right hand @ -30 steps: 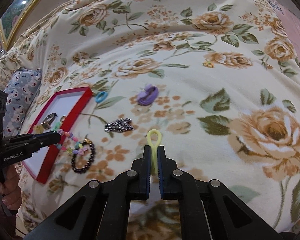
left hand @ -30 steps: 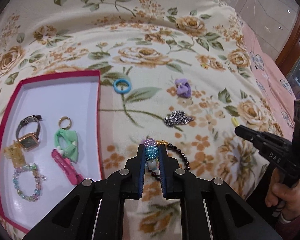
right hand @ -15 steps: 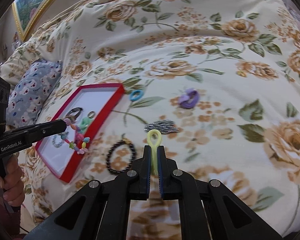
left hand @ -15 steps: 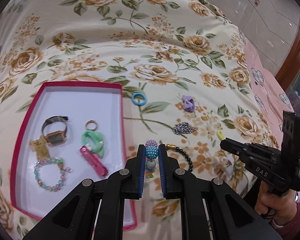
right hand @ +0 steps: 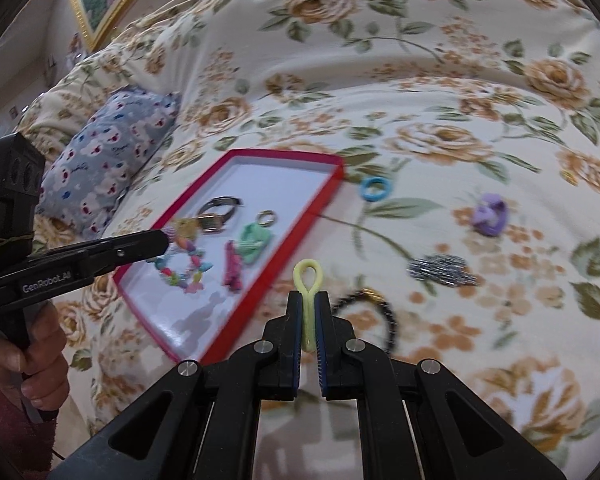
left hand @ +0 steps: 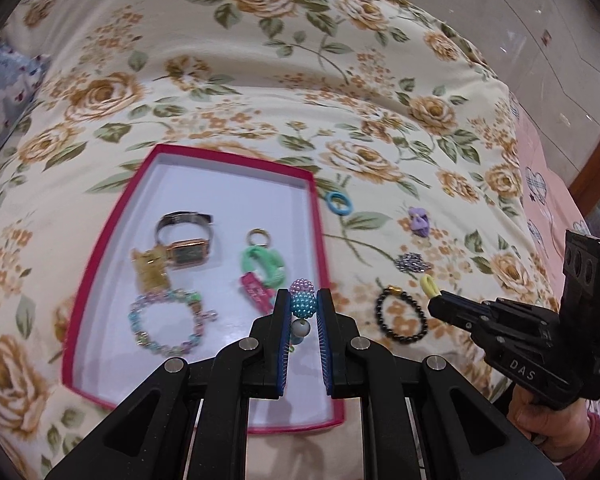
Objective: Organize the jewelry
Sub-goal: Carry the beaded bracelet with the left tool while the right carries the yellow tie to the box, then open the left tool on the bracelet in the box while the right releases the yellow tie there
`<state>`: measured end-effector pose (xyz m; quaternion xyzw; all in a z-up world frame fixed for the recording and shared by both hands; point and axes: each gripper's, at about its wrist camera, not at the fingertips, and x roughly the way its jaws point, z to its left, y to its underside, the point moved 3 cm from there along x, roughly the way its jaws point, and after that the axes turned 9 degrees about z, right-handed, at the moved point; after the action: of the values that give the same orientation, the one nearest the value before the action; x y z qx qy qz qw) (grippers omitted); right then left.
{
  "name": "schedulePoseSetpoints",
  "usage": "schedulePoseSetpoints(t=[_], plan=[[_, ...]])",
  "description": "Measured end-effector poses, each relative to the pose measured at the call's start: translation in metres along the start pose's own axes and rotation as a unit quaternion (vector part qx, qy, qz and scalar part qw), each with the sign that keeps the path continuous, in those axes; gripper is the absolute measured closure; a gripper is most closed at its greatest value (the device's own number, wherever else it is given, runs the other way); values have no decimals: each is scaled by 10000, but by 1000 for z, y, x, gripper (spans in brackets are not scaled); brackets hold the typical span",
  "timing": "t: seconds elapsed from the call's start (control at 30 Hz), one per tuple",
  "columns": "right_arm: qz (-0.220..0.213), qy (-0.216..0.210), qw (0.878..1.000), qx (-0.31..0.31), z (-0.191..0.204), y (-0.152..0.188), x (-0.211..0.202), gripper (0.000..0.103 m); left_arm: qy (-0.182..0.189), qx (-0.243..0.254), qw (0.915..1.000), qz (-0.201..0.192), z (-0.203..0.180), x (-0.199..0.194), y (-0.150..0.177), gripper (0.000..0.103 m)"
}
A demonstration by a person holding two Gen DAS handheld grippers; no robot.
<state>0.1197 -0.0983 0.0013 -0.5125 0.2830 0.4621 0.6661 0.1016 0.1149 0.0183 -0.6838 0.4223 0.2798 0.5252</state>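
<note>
A red-rimmed tray (left hand: 318, 216) (right hand: 284, 158) with a white floor lies on the flowered bedspread. In it are a watch (left hand: 188, 250), a small ring (left hand: 258, 236), a green bow clip (left hand: 262, 266), a pink clip (left hand: 256, 292), a yellow clip and a pastel bead bracelet (left hand: 164, 328). My left gripper (left hand: 303, 304) is shut on a colourful beaded bracelet (left hand: 302, 306) (right hand: 184, 260) and holds it above the tray's right part. My right gripper (right hand: 308, 304) is shut on a yellow hair tie (right hand: 308, 280) (left hand: 429, 285), right of the tray.
On the bedspread right of the tray lie a blue ring (left hand: 339, 203), a purple bow (left hand: 419, 221), a silver chain piece (left hand: 412, 262) and a black bead bracelet (left hand: 400, 318). A blue patterned pillow (right hand: 108, 152) lies left of the tray. The bed's edge falls away at the right.
Both grippers have moved left toward the tray with their loads. The beaded bracelet has gone from over the bedspread to over the tray. The black bracelet stays on the bedspread.
</note>
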Motion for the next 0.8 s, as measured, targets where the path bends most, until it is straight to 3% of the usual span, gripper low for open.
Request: schedulePoseSetpoints(t=[0.37,0.8], plan=[[235,-398,9974,-549,58,-13,31,97,-201,-380,9991,-33,37,-8,9,92],[760,-503,9923,-834,88,-11,74,97,-409,-922,9948,107,85,4,22,92]])
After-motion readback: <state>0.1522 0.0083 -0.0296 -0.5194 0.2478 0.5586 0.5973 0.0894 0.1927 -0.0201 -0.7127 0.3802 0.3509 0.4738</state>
